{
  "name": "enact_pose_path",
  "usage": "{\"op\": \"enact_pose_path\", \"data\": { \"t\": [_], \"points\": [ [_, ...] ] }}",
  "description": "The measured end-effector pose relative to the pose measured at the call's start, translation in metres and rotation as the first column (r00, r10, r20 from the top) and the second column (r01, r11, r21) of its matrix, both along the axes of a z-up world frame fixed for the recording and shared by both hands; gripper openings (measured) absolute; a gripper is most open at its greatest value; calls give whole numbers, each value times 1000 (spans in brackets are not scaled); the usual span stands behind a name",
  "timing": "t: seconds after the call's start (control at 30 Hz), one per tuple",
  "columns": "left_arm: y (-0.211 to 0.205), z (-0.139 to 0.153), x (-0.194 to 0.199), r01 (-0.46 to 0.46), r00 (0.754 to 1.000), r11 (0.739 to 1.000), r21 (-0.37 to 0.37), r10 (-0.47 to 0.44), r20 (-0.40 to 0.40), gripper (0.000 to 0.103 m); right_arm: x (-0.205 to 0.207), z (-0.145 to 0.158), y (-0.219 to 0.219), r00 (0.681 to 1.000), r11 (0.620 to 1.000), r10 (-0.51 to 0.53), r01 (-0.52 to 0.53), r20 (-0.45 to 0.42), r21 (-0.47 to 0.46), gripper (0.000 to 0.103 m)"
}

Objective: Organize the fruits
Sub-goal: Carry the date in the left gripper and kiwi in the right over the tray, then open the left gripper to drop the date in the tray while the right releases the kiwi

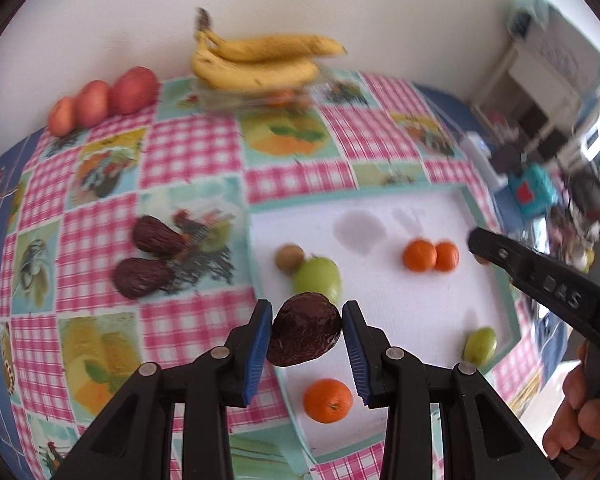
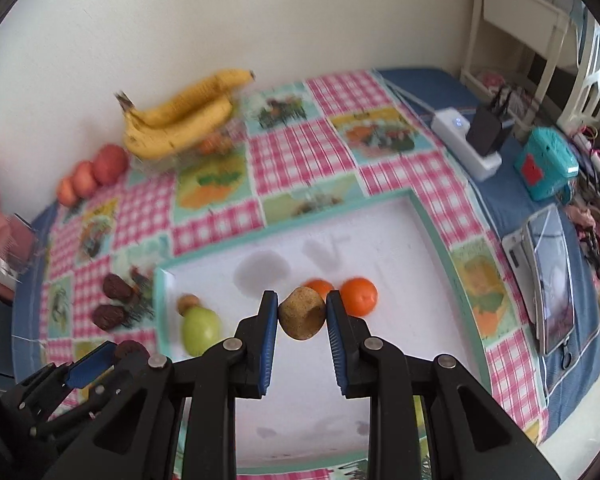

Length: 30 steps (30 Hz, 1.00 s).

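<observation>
Left gripper [image 1: 306, 354] jaws clamp a dark avocado [image 1: 305, 329] — right gripper [image 2: 302, 334] jaws clamp a kiwi [image 2: 302, 318].

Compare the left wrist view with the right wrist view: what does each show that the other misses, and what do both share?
Only the left wrist view shows the lone orange near the tray's front edge, a small green fruit and a hand. Only the right wrist view shows the phone and white power strip. Both show the bananas, the orange pair, the green apple and both tools gripping fruit.
</observation>
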State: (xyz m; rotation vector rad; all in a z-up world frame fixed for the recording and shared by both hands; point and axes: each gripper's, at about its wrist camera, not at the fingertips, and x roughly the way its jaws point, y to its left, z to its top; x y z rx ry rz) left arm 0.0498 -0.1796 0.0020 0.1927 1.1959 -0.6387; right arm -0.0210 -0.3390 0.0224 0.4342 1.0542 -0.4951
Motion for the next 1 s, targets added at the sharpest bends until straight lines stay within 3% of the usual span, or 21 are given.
{"op": "enact_pose_path", "data": {
  "t": [0.23, 1.0],
  "points": [
    [-16, -32, -11, 46, 997, 997, 58, -42, -68, 39, 0, -41, -7, 994, 998, -7, 14, -107, 62, 26],
    [-25, -59, -14, 73, 993, 990, 117, -61, -103, 39, 6, -72, -17, 979, 995, -24, 44, -203, 93, 26]
  ]
}}
